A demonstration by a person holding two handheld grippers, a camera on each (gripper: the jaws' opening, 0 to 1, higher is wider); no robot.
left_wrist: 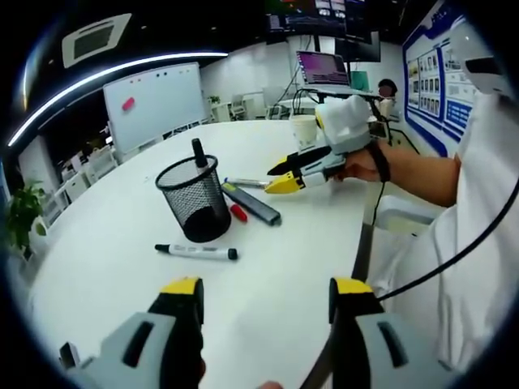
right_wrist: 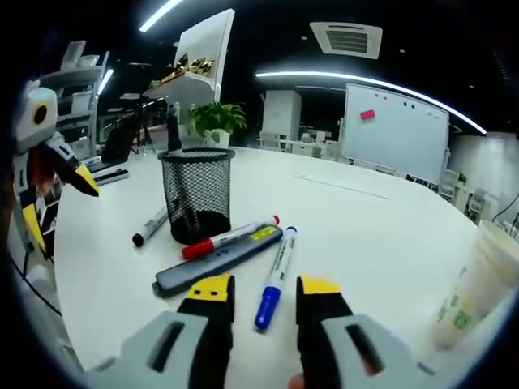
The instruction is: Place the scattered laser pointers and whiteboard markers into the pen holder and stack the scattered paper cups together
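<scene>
Careful: your right gripper (right_wrist: 258, 293) is open, straddling the blue marker (right_wrist: 276, 278), at 5 o'clock of the pen holder (right_wrist: 195, 193); clip the grey laser pointer (right_wrist: 215, 262) touching it and both roll. Your left gripper (left_wrist: 263, 293) hangs open, empty.

I see the paper cups (right_wrist: 478, 284) cut off by the view's right edge; their print is too blurred to read. The pen holder (left_wrist: 195, 198) hides the red marker's (left_wrist: 238, 212) far end.
</scene>
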